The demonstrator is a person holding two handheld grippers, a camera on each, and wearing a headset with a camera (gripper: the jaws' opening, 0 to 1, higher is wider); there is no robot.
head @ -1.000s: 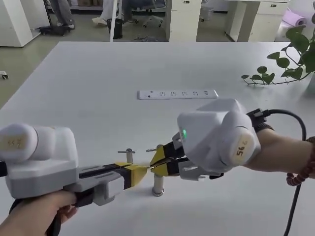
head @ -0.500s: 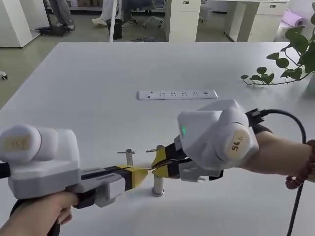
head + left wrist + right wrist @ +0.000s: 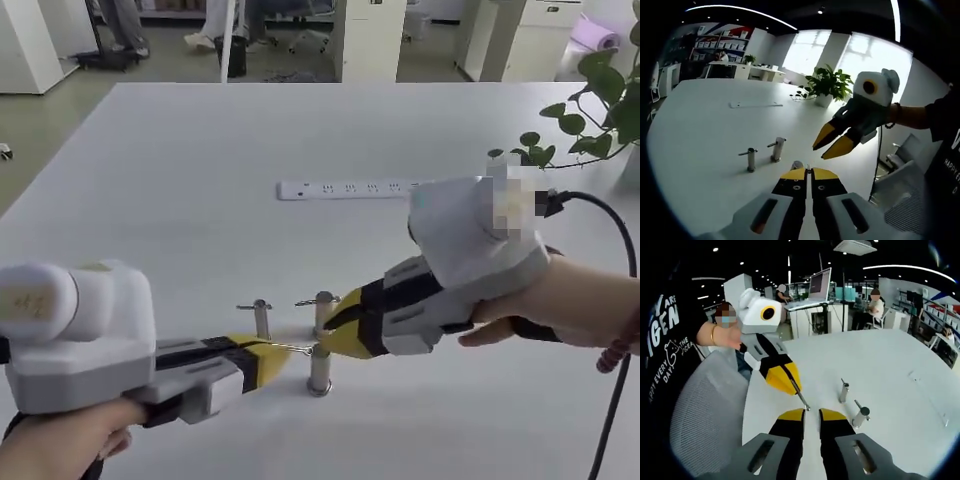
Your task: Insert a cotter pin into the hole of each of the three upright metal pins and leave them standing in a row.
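Head view has the cotter pin [image 3: 298, 347] clamped in the closed jaws of the left gripper [image 3: 288, 351], its free end just beside the top of the nearest pin [image 3: 320, 372], which stands upright on the tabletop [image 3: 180, 200]. Behind it stand a second pin [image 3: 261, 320] and a third pin [image 3: 322, 312], each upright with a thin crosspiece through its top. Right gripper [image 3: 330, 340] hovers at the nearest pin's top, jaws slightly apart and empty.
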